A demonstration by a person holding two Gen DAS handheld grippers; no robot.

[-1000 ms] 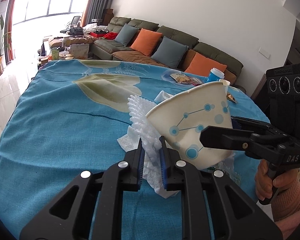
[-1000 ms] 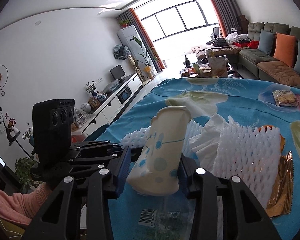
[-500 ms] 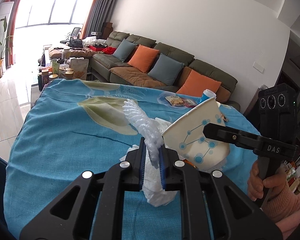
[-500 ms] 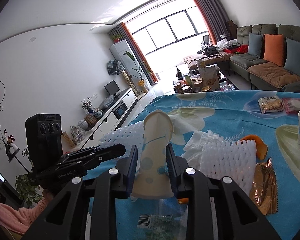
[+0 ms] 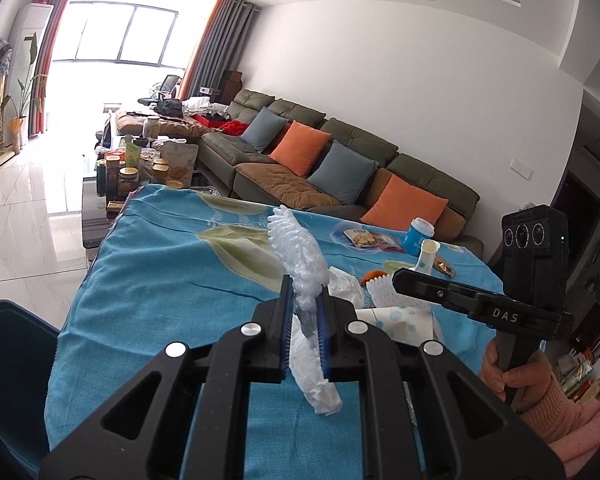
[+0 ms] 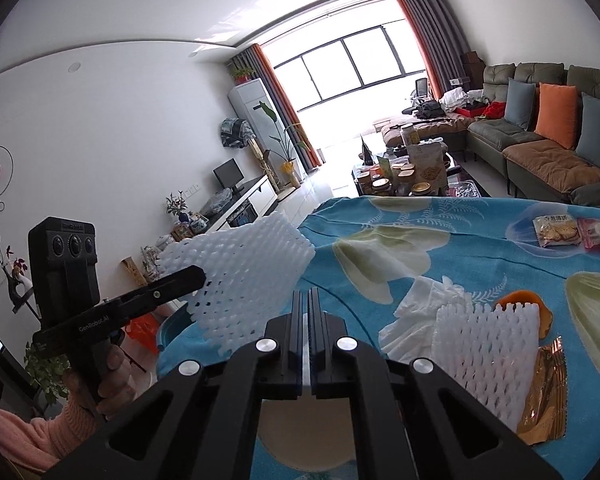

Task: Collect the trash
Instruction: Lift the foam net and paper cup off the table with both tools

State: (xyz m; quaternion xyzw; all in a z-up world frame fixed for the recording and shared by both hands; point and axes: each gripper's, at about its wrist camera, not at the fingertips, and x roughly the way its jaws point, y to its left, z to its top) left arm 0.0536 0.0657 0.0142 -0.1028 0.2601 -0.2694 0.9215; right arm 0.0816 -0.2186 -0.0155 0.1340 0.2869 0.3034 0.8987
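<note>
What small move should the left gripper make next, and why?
Probably swing the left gripper toward the dark blue bin-like container beside the table: its fingers are shut on the white foam net and tissue, both already lifted off the blue tablecloth, so only carrying them over remains.

Home living room: green sectional sofa (image 5: 340, 148) with orange and blue cushions at 1 o'clock, curtained window (image 6: 356, 68) at 12, TV console (image 6: 240, 204) at 10, cluttered coffee table (image 5: 100, 200).
</note>
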